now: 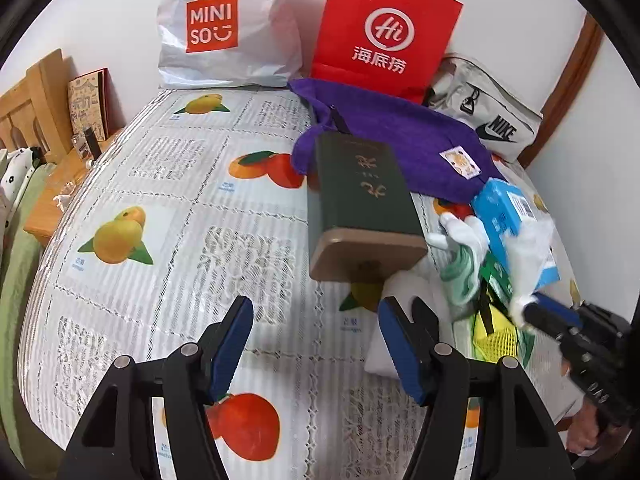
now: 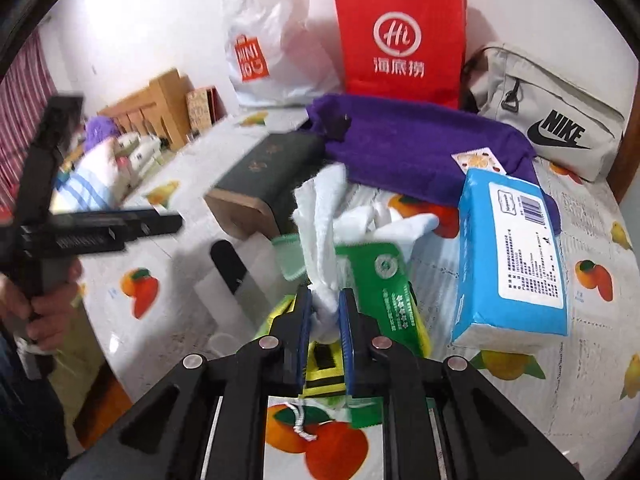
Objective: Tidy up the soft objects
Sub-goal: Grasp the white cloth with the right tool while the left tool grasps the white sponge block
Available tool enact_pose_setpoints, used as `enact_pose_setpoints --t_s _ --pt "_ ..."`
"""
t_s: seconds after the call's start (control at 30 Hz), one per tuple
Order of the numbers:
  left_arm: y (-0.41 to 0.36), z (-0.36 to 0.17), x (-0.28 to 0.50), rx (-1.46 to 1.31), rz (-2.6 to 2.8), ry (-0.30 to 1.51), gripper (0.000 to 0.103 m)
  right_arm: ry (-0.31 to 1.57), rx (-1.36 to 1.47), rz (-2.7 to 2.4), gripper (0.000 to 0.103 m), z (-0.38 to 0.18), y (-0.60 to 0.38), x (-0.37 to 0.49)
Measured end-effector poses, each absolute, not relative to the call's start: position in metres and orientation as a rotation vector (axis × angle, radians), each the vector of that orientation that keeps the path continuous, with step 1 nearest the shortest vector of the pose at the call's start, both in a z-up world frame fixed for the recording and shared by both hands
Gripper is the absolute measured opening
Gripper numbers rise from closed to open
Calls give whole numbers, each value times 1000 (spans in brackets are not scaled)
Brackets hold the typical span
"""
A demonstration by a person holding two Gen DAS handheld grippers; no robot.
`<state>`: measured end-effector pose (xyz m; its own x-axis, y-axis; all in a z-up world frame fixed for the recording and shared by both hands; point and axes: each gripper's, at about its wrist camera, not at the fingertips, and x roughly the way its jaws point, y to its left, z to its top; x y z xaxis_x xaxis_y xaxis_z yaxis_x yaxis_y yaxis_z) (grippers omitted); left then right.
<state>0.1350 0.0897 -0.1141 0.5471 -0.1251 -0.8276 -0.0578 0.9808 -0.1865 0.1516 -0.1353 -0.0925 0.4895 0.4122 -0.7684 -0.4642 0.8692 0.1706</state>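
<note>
In the right wrist view my right gripper (image 2: 325, 307) is shut on a white cloth (image 2: 324, 216), whose bunched end sits pinched between the blue pads. The cloth lies over a green packet (image 2: 380, 280) and white socks (image 2: 404, 220). A purple towel (image 2: 420, 140) spreads behind, with a blue tissue pack (image 2: 516, 256) to the right. My left gripper (image 1: 316, 340) stands open over the tablecloth (image 1: 180, 184), nothing between its fingers. From the left wrist view the right gripper (image 1: 532, 308) holds the white cloth (image 1: 528, 256) at the right edge.
A dark green box (image 1: 360, 196) lies in the middle. A white Miniso bag (image 1: 228, 28), a red paper bag (image 1: 384, 28) and a grey Nike bag (image 1: 488, 120) stand along the back wall. A white box (image 2: 240, 280) and yellow mesh (image 1: 496, 336) lie near the grippers.
</note>
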Motion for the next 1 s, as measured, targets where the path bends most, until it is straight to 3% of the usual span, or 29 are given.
enact_pose_setpoints --t_s 0.43,0.8,1.0 --pt "52 -143 116 -133 -141 1053 70 851 -10 416 14 -73 -196 114" --pt "22 -163 116 -24 -198 1090 75 985 35 272 14 -125 -251 96" --pt "10 -165 128 46 -168 1055 76 1028 51 259 21 -147 -249 104"
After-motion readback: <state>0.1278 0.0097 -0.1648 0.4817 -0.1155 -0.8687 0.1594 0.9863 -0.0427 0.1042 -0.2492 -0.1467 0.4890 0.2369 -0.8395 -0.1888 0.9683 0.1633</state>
